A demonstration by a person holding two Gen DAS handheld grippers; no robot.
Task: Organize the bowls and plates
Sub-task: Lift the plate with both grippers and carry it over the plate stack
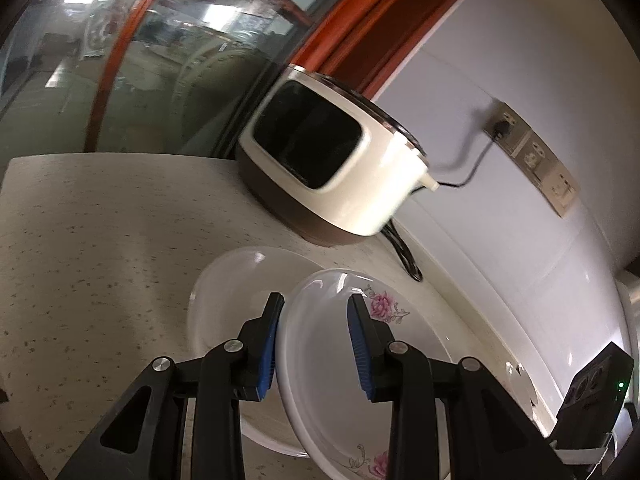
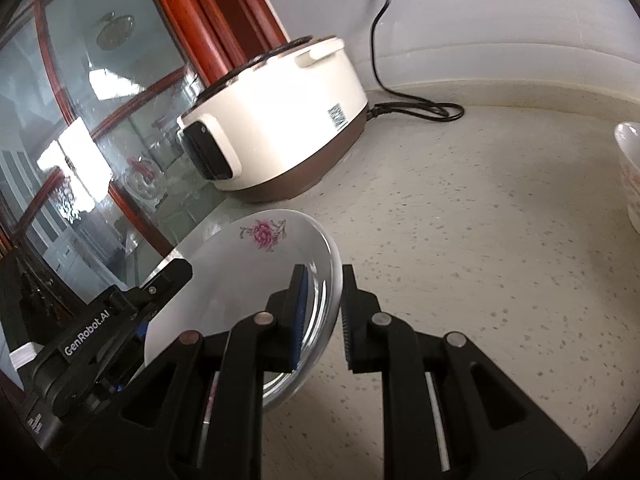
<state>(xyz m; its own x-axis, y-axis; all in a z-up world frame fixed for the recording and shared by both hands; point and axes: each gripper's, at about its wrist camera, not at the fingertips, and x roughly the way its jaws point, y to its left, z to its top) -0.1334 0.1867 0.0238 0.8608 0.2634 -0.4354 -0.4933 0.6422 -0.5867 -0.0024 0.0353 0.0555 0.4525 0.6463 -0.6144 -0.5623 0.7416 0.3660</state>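
A white plate with pink flowers [image 1: 320,360] hangs tilted between both grippers, just above a plain white plate [image 1: 228,304] that lies on the speckled counter [image 1: 100,240]. My left gripper [image 1: 316,304] straddles one rim, with one blue pad against the outside and the other over the inside. Seen from the right wrist, the flowered plate [image 2: 240,280] has its other rim in my right gripper [image 2: 324,276], which is shut on it. A left fingertip [image 2: 176,270] shows at the plate's far edge.
A cream and brown rice cooker [image 1: 332,160] [image 2: 280,128] stands at the back by a glass door with a red wooden frame [image 2: 200,40]. Its black cable [image 2: 416,110] trails along the wall. A patterned white bowl [image 2: 630,168] sits at the right. Wall sockets [image 1: 532,152] are above.
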